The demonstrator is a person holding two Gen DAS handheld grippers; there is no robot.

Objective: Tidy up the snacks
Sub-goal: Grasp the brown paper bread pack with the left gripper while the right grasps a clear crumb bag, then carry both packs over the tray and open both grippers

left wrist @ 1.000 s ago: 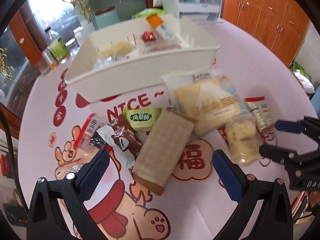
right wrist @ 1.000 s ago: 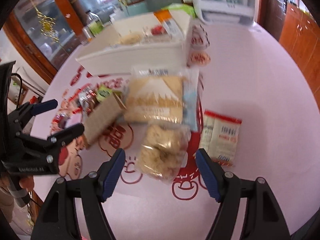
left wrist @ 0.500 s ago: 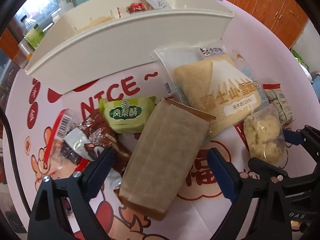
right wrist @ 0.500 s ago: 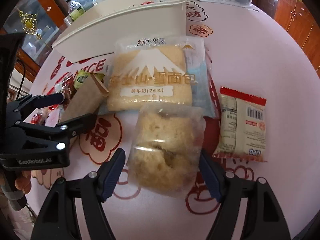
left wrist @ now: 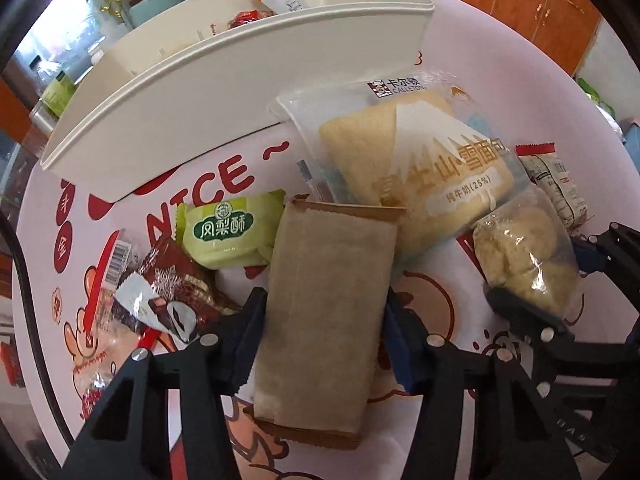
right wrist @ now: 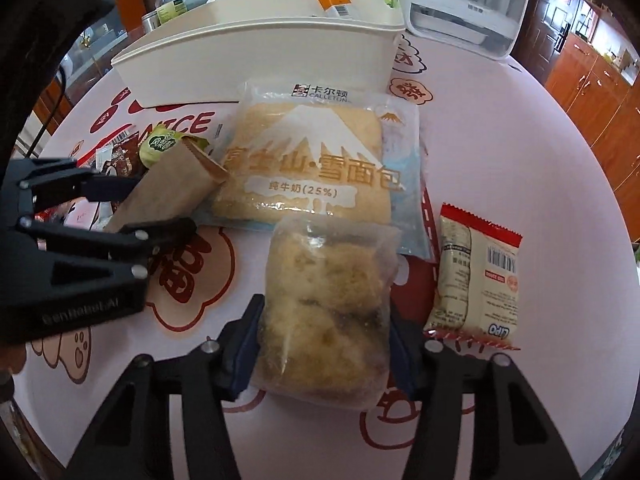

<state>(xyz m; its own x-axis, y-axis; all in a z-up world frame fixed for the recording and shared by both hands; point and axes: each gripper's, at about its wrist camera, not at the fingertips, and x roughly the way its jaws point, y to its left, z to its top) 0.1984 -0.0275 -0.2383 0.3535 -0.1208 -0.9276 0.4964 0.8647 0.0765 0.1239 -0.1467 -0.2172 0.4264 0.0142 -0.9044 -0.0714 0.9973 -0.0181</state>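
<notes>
My left gripper is closing, and its blue pads press both long sides of a brown paper snack packet that lies on the tablecloth. My right gripper is closing too, with its pads against a clear bag of crumbly pastry. The two grippers stand side by side, the left gripper showing at the left edge of the right wrist view. Behind both snacks stands the white storage bin, which holds a few snacks.
A large bread bag lies between the held snacks and the bin. A green pastry pack and a chocolate wrapper lie to the left. To the right is a red-edged packet. A white appliance stands behind the bin.
Both grippers came down onto the table and their jaws narrowed. The left now straddles and grips the brown packet. The right grips the clear pastry bag.
</notes>
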